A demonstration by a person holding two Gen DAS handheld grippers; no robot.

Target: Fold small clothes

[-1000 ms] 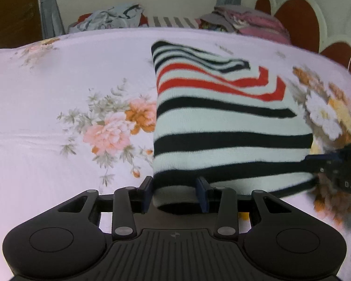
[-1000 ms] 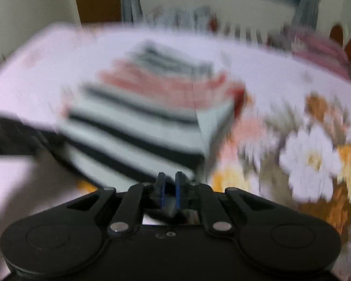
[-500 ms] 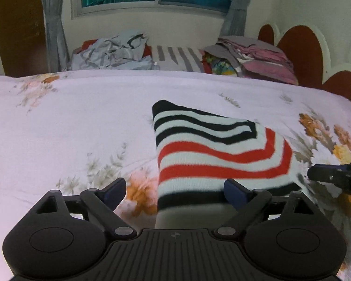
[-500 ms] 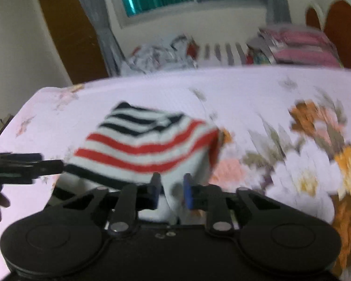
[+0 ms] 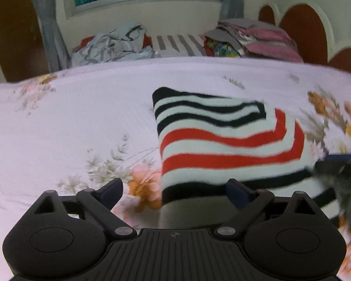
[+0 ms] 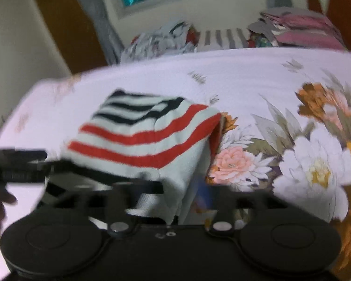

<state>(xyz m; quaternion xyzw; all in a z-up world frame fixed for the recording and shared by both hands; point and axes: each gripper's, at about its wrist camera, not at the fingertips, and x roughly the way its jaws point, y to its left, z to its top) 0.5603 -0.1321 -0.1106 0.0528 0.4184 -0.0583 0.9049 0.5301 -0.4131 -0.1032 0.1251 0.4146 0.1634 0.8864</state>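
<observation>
A small knit garment with white, black and red stripes (image 5: 222, 140) lies folded on the floral bed sheet (image 5: 70, 128). My left gripper (image 5: 175, 193) is open, its fingers spread wide at the garment's near edge, holding nothing. The right gripper shows blurred at the right of the left wrist view (image 5: 339, 166). In the right wrist view the garment (image 6: 140, 138) lies just ahead and left of my right gripper (image 6: 166, 194), which is motion-blurred and appears open, with the garment's near corner between its fingers. The left gripper shows at that view's left edge (image 6: 18, 164).
A heap of loose clothes (image 5: 112, 44) and a stack of folded pink and grey clothes (image 5: 257, 37) lie at the bed's far side under the window. A red and white headboard (image 5: 304, 28) stands at the right. Curtains hang at the back.
Both grippers let go of the striped garment and opened. They pulled back toward me and the garment now lies folded on the sheet.
</observation>
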